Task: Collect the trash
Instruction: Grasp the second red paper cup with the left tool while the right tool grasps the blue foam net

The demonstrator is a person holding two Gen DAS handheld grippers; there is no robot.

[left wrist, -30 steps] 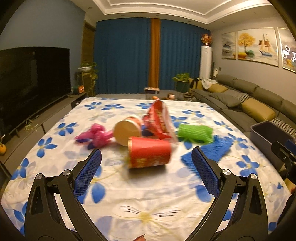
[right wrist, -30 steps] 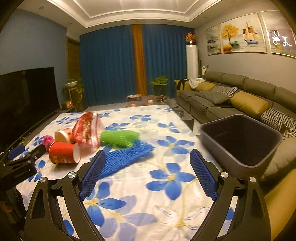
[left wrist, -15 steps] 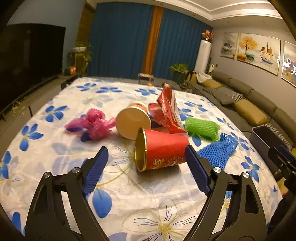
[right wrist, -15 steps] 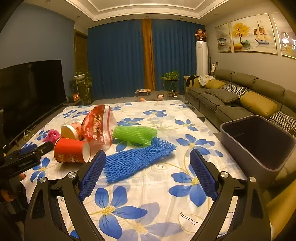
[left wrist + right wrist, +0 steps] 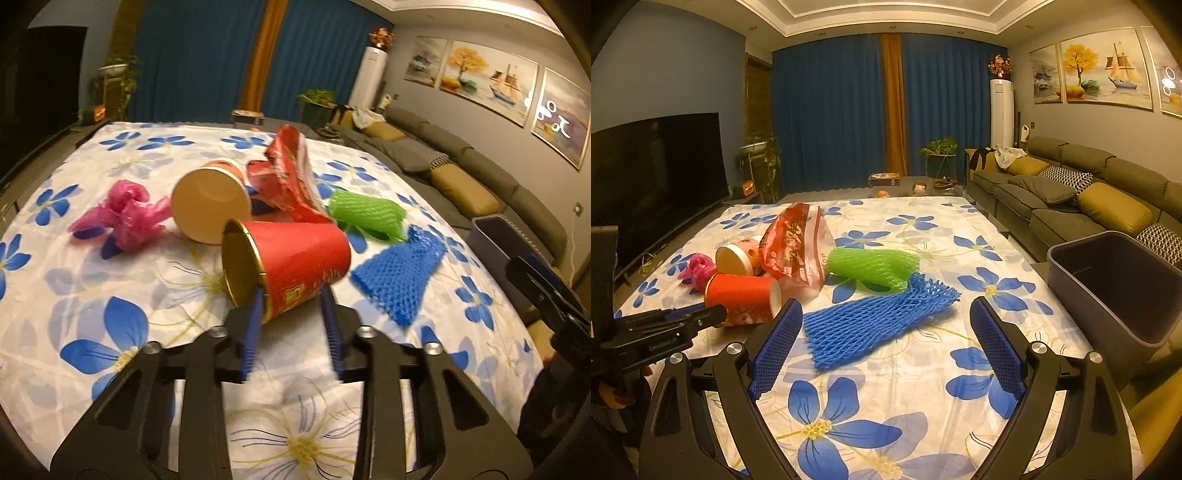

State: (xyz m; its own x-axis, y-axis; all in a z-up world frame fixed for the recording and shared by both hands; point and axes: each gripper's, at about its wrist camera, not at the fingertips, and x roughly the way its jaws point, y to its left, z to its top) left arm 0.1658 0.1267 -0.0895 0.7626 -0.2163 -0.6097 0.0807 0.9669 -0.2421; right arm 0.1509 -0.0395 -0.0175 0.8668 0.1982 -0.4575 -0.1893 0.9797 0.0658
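The red paper cup point(image 5: 295, 266) lies on its side on the flowery cloth point(image 5: 110, 280), and its round open mouth shows a shiny gold inside. Your left gripper point(image 5: 291, 314) has its two bumpy blue pads pressed on the cup's lower side, so it is squeezing the cup. Just behind it lies a second paper cup point(image 5: 210, 201), also tipped over, with a plain tan inside. A crinkly red plastic bag point(image 5: 291, 177) stands up beside them. A scrunched pink plastic bag point(image 5: 122, 214) sits to the left. A green foam net point(image 5: 364, 214), shaped like a tube, lies to the right, and a flat blue foam net point(image 5: 875, 321) full of little holes lies just in front of it. Your right gripper point(image 5: 886, 343) hangs above the blue net with its fingers spread wide and nothing between them. A smooth dark bin point(image 5: 1115, 288) stands at the cloth's right edge.
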